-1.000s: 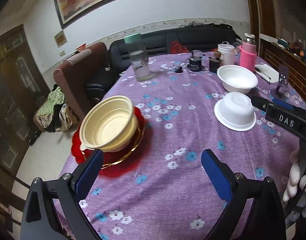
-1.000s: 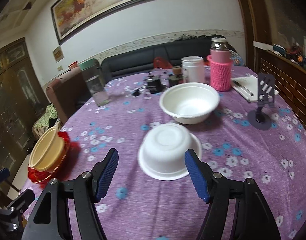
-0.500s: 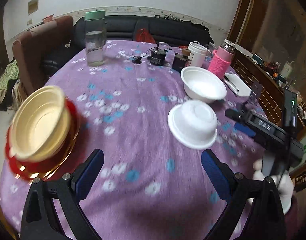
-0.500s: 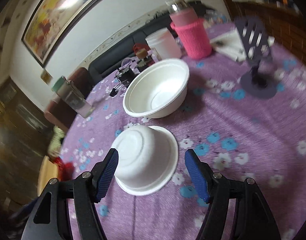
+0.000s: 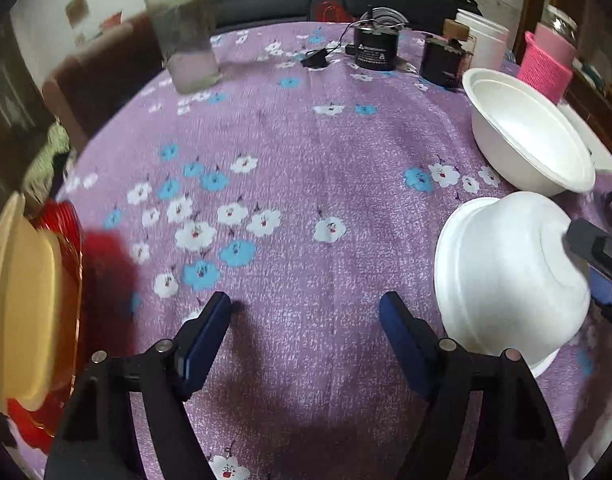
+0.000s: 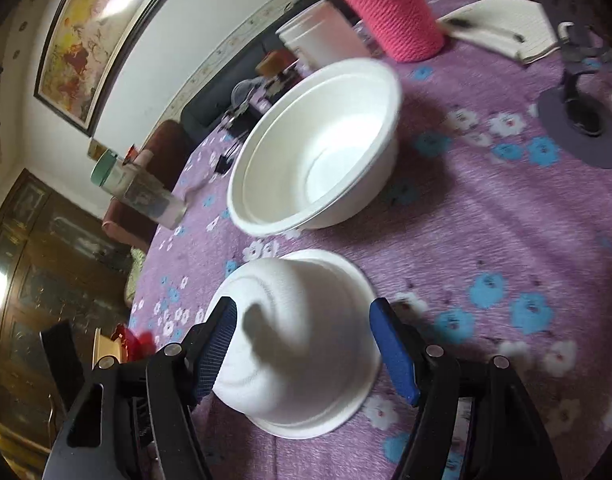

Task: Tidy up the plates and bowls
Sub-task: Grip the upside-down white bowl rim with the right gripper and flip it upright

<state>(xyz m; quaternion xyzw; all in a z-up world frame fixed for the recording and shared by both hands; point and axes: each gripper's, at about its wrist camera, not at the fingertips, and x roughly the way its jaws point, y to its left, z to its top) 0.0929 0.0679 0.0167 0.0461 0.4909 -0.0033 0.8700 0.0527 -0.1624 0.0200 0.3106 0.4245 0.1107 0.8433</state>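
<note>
An upside-down white bowl (image 6: 302, 336) lies on the purple flowered tablecloth (image 6: 486, 232). My right gripper (image 6: 304, 344) is open, its blue fingers on either side of this bowl, not closed on it. The bowl also shows at the right of the left wrist view (image 5: 506, 280). An upright white bowl (image 6: 318, 152) stands just behind it, also seen in the left wrist view (image 5: 526, 136). My left gripper (image 5: 306, 332) is open and empty over bare cloth. A cream bowl (image 5: 18, 300) sits on a red plate (image 5: 62, 232) at the far left edge.
A clear bottle with a green lid (image 5: 182, 28), black gadgets (image 5: 376, 48), a white cup (image 5: 486, 40) and a pink knitted bottle (image 6: 390, 12) stand at the back. A notebook (image 6: 502, 24) and a grey phone stand (image 6: 582, 120) are at the right.
Both grippers moved forward and lower. The right gripper closed in until the upside-down bowl lies between its fingers. The left view swung right, so the cream bowl slid to the left edge.
</note>
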